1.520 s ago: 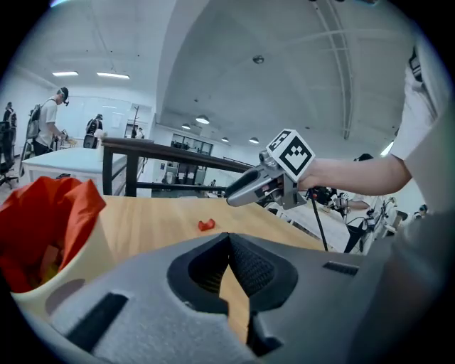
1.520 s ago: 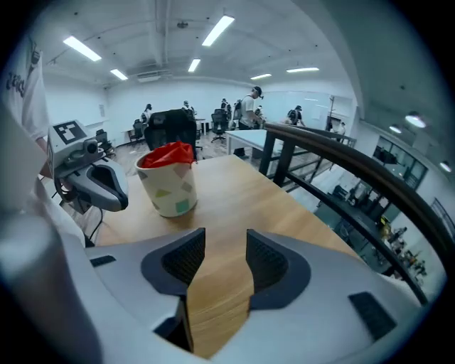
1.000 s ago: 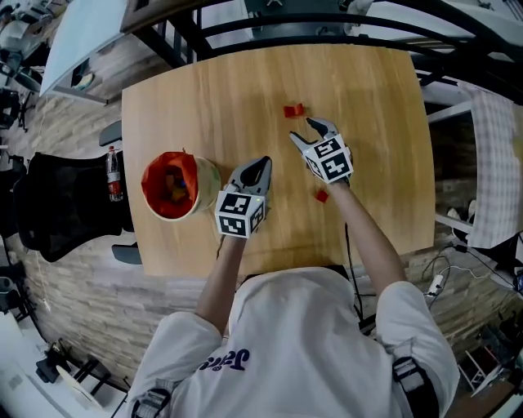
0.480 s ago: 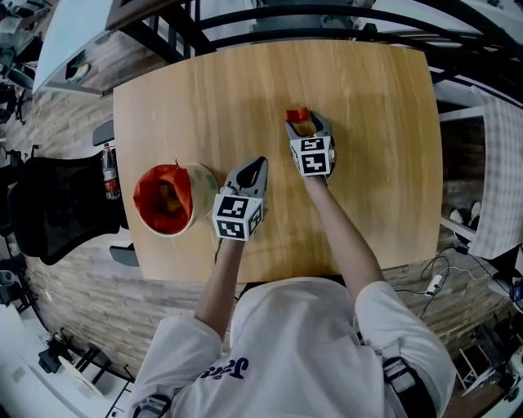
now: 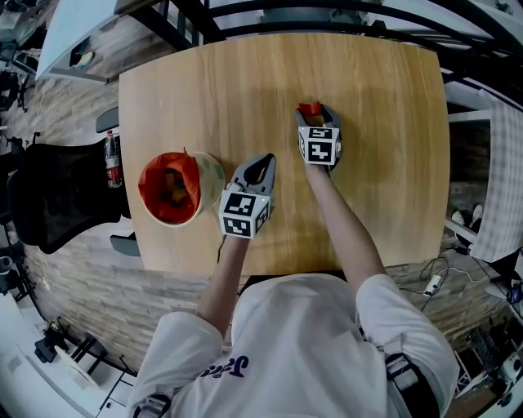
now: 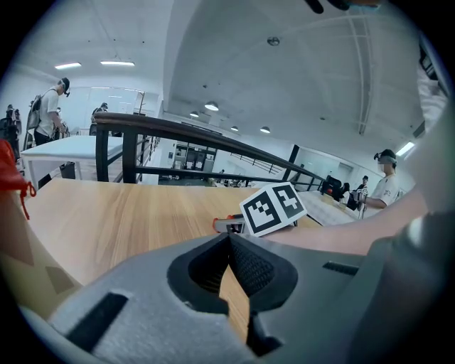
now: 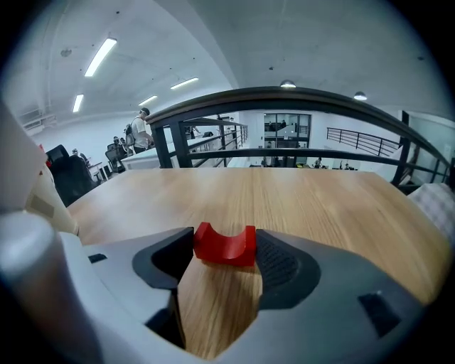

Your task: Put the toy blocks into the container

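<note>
A red arch-shaped block (image 5: 309, 107) (image 7: 225, 243) lies on the wooden table (image 5: 384, 163) toward its far side. My right gripper (image 5: 310, 113) (image 7: 224, 247) stands open around it; its jaws have just been opening, and the block rests on the table between the fingertips. My left gripper (image 5: 267, 160) (image 6: 229, 239) sits shut and empty near the middle of the table, right of the container (image 5: 152, 174). That container is a cream tub with an orange lining and several blocks inside (image 5: 173, 183). The right gripper's marker cube (image 6: 274, 207) shows in the left gripper view.
Black railings (image 5: 343, 18) run past the table's far edge. A black chair (image 5: 61, 200) and a bottle (image 5: 112, 167) stand off the table's left side. Bare wood lies between the two grippers and to the right of the right one.
My right gripper has moved away from me across the table to the red block and now straddles it. The left gripper has barely shifted.
</note>
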